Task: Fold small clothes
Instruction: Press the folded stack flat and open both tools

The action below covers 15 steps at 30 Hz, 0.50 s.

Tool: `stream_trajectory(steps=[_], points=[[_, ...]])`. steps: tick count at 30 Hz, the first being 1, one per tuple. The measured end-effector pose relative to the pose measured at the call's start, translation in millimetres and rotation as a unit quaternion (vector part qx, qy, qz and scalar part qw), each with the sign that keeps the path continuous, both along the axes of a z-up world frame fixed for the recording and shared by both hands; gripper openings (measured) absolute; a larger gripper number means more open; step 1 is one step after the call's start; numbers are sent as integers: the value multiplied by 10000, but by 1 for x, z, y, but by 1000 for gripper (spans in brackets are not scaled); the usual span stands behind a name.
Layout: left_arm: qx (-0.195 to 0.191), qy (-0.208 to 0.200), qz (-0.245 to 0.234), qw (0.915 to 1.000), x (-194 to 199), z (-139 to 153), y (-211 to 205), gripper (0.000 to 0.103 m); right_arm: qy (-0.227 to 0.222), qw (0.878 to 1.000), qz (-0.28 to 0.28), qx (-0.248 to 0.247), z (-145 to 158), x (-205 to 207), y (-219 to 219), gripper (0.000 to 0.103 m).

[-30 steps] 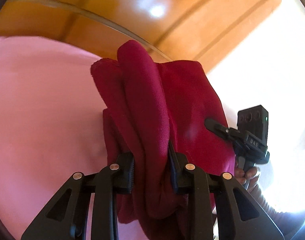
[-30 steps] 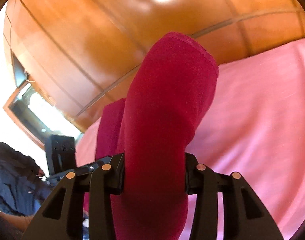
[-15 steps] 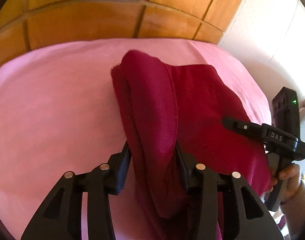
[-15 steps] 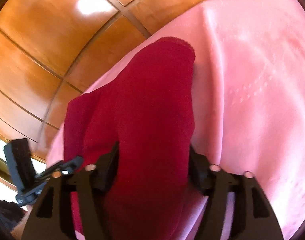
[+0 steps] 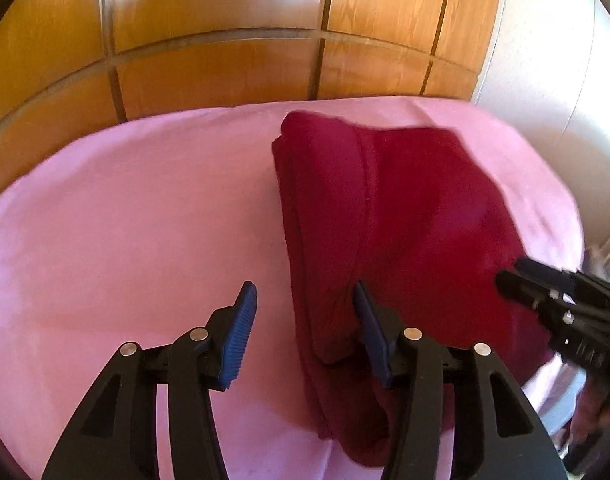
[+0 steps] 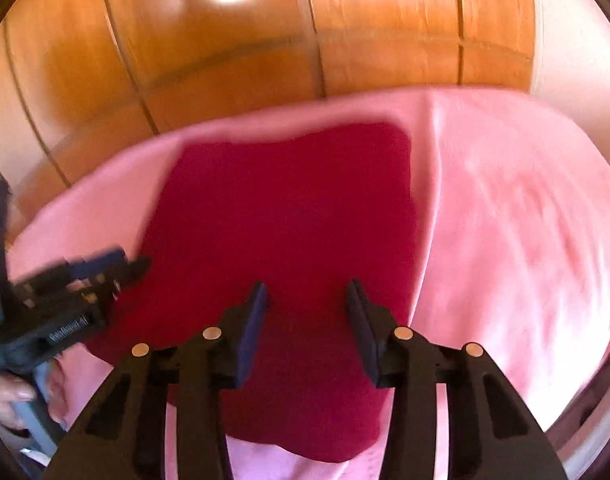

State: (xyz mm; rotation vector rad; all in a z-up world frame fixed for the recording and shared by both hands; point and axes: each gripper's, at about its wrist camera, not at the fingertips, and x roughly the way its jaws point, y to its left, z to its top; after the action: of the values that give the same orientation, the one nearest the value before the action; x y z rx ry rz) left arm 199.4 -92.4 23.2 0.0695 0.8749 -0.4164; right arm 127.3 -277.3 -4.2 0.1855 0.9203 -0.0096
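A dark red folded garment (image 5: 405, 216) lies flat on the pink bed cover (image 5: 137, 224); it also shows in the right wrist view (image 6: 289, 216). My left gripper (image 5: 305, 312) is open over the garment's left edge, one pad beside the cloth, holding nothing. My right gripper (image 6: 307, 304) is open just above the garment's near part, holding nothing. Each gripper shows in the other's view: the right one (image 5: 561, 308) at the garment's right edge, the left one (image 6: 65, 300) at its left edge.
A wooden panelled headboard (image 5: 265, 40) stands behind the bed; it also shows in the right wrist view (image 6: 265, 40). A pale wall (image 5: 545, 60) is at the right. The pink cover (image 6: 505, 220) spreads wide on both sides of the garment.
Both grippers lowered the garment onto the bed, then opened and let go of it. The garment now lies flat and the grippers have drawn back a little.
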Motion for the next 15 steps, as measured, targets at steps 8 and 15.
stream_trajectory(steps=[8,15], points=[[-297,-259,241,9989,-20,25,14,50,-371,9982,-450,146,35,-19,2,66],[-319,-814,413,9953,-56,57,27,69,-575,9934,-979,-165,52,-46,22,89]])
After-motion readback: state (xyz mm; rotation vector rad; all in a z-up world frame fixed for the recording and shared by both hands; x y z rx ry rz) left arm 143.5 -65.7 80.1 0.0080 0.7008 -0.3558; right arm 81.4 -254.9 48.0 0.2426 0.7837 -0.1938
